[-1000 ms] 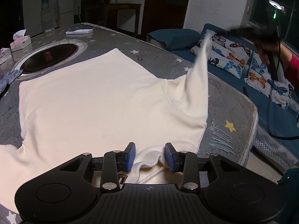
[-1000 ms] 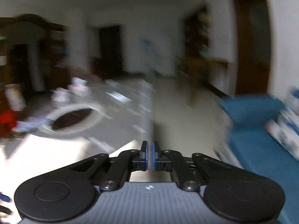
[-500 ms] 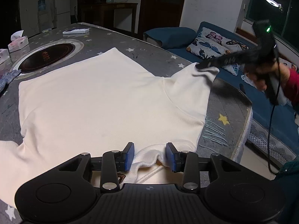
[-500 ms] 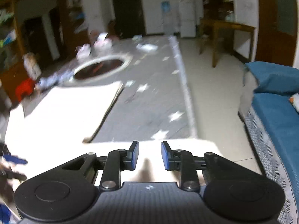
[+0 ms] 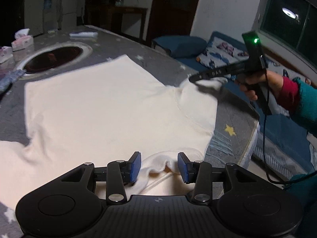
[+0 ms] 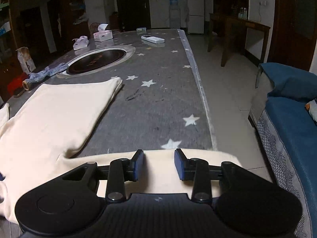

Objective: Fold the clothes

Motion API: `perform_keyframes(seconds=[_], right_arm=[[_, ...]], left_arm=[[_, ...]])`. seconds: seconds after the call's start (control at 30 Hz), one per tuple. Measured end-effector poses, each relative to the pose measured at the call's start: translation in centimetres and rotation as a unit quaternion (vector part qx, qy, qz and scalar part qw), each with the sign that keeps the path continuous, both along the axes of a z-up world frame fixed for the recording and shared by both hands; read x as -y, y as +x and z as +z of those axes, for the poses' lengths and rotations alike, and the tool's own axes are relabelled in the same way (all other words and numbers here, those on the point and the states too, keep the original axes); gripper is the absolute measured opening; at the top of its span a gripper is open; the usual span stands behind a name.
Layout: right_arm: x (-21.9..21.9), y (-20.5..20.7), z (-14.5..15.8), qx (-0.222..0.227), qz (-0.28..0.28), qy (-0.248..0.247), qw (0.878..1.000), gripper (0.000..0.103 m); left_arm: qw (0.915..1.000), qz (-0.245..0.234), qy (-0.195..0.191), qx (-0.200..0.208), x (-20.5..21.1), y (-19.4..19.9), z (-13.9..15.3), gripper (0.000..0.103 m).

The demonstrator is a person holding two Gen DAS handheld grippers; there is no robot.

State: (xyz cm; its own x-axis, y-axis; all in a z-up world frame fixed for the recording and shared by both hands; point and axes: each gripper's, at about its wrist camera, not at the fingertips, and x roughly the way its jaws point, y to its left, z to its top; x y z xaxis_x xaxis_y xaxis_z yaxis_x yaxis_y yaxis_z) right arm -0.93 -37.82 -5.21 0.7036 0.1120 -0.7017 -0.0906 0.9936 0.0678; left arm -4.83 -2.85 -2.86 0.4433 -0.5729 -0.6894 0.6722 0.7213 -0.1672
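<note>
1. Both our claws are spread wide right now. Left gripper (image 5: pixel 159 165) has its blue pads either side of the collar (image 5: pixel 158 163) of the cream shirt (image 5: pixel 103 111), not pinching it. Right gripper (image 6: pixel 158 163) sits over the sleeve (image 6: pixel 158 170), pads apart, nothing clamped.
2. Shirt's lying flat on the grey starry table (image 6: pixel 158 103), hem end near the round inset (image 6: pixel 97 59), collar at the near edge by us.
3. What changed: a second ago our right claw was shut on the sleeve and had it pulled up high off the table. Half a second ago it was already open with the sleeve coming down. Now the sleeve lies out toward the table's edge on the sofa (image 6: pixel 287 123) side, and the claw sits low over it.
4. Left claw hasn't budged across all three moments, same spot at the collar, same gap.
5. From the left camera we see the right hand (image 5: pixel 255 85) on the handle, green light lit, cable hanging down.
6. Hard to tell: the sleeve tip under the right claw is blurry in the left view, so we can't say if the fingers touch the cloth. The other sleeve runs out of frame at the left. A drawstring (image 5: pixel 158 180) pokes out below the collar, mostly hidden by the gripper body.
7. Tissue boxes (image 6: pixel 103 34) and a white remote (image 6: pixel 152 39) sit at the far end.
</note>
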Motion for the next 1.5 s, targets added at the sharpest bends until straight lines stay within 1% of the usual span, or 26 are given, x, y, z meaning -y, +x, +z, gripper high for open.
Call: perform_keyframes(seconds=[0.07, 0.13, 0.23, 0.3, 0.37, 0.47, 0.57, 0.67, 0.7, 0.73, 0.77, 0.83, 0.87, 0.9, 1.0, 1.07, 1.1, 1.17, 1.3, 1.33, 1.37, 1.4, 1.43, 1.5], right_arm=[[-0.2, 0.2, 0.3, 0.0, 0.0, 0.0, 1.0, 0.034], [-0.8, -0.2, 0.8, 0.008, 0.013, 0.001, 1.0, 0.035], [-2.0, -1.1, 1.3, 0.016, 0.039, 0.007, 0.999, 0.037], [-3.1, -1.7, 1.7, 0.019, 0.064, 0.011, 0.998, 0.038], [-4.4, -2.3, 2.1, 0.022, 0.093, 0.015, 0.995, 0.042], [-6.9, -2.7, 2.7, 0.023, 0.147, 0.019, 0.989, 0.043], [-10.2, -3.0, 2.9, 0.021, 0.207, 0.015, 0.978, 0.043], [-13.3, -3.0, 2.9, 0.022, 0.258, 0.008, 0.966, 0.043], [-14.5, -3.0, 2.8, 0.021, 0.274, 0.007, 0.961, 0.043], [-15.6, -2.9, 2.7, 0.02, 0.288, 0.007, 0.958, 0.043], [-16.5, -2.8, 2.6, 0.019, 0.301, 0.009, 0.953, 0.043], [-18.3, -2.9, 2.3, 0.013, 0.33, 0.016, 0.944, 0.043], [-19.2, -3.1, 2.1, 0.011, 0.344, 0.016, 0.939, 0.043], [-20.0, -3.4, 2.0, 0.01, 0.358, 0.014, 0.934, 0.043], [-22.0, -4.8, 1.4, 0.007, 0.406, 0.003, 0.914, 0.043], [-23.0, -6.1, 0.9, 0.001, 0.434, -0.006, 0.901, 0.043], [-23.3, -6.6, 0.8, 0.002, 0.443, -0.01, 0.896, 0.043], [-23.3, -7.2, 0.8, 0.002, 0.451, -0.005, 0.892, 0.043], [-22.8, -7.4, 1.2, -0.001, 0.455, 0.005, 0.89, 0.043], [-22.6, -7.4, 1.4, 0.002, 0.453, 0.009, 0.891, 0.043], [-22.2, -7.4, 1.8, 0.009, 0.449, 0.012, 0.893, 0.043], [-21.9, -7.3, 2.1, 0.014, 0.444, 0.017, 0.896, 0.043], [-21.6, -7.1, 2.5, 0.017, 0.437, 0.023, 0.899, 0.043], [-21.0, -6.8, 3.1, 0.021, 0.425, 0.032, 0.904, 0.043]], left_arm=[[0.9996, 0.026, -0.011, 0.008, -1.6, 0.2, 0.6, 0.044], [0.9978, 0.062, -0.014, 0.016, -3.3, 0.7, 1.1, 0.044], [0.9908, 0.134, -0.01, 0.018, -6.1, 1.9, 1.2, 0.044], [0.983, 0.183, 0.0, 0.018, -8.0, 2.9, 0.9, 0.044], [0.9733, 0.229, 0.01, 0.018, -9.8, 3.8, 0.6, 0.044], [0.96, 0.278, 0.026, 0.022, -11.7, 5.2, 0.0, 0.044], [0.9473, 0.318, 0.033, 0.016, -13.6, 6.2, -0.7, 0.042], [0.9407, 0.337, 0.032, 0.017, -14.9, 6.2, -1.1, 0.041], [0.9391, 0.341, 0.039, 0.019, -15.0, 6.1, -1.1, 0.039], [0.9377, 0.344, 0.047, 0.021, -15.0, 5.8, -1.1, 0.037], [0.9358, 0.348, 0.054, 0.023, -15.0, 5.5, -1.1, 0.033], [0.93, 0.361, 0.066, 0.023, -15.1, 5.0, -1.1, 0.029], [0.927, 0.367, 0.072, 0.023, -15.2, 4.8, -1.0, 0.025], [0.9233, 0.376, 0.077, 0.021, -15.3, 4.5, -1.0, 0.022], [0.9073, 0.411, 0.09, 0.01, -15.6, 3.6, -1.0, 0.021], [0.9012, 0.422, 0.097, 0.009, -15.7, 2.8, -0.9, 0.021], [0.8987, 0.427, 0.102, 0.009, -15.7, 2.5, -0.9, 0.021], [0.8948, 0.432, 0.112, 0.007, -15.8, 2.3, -0.6, 0.02], [0.8866, 0.444, 0.131, 0.005, -16.0, 2.1, -0.1, 0.02], [0.8855, 0.445, 0.133, 0.006, -16.0, 2.0, 0.1, 0.02], [0.8876, 0.443, 0.127, 0.011, -15.8, 1.9, 0.5, 0.02], [0.8923, 0.436, 0.116, 0.015, -15.5, 1.8, 1.0, 0.02], [0.8993, 0.425, 0.1, 0.019, -15.1, 1.7, 1.5, 0.02], [0.9182, 0.392, 0.054, 0.023, -13.9, 1.8, 2.4, 0.02]])
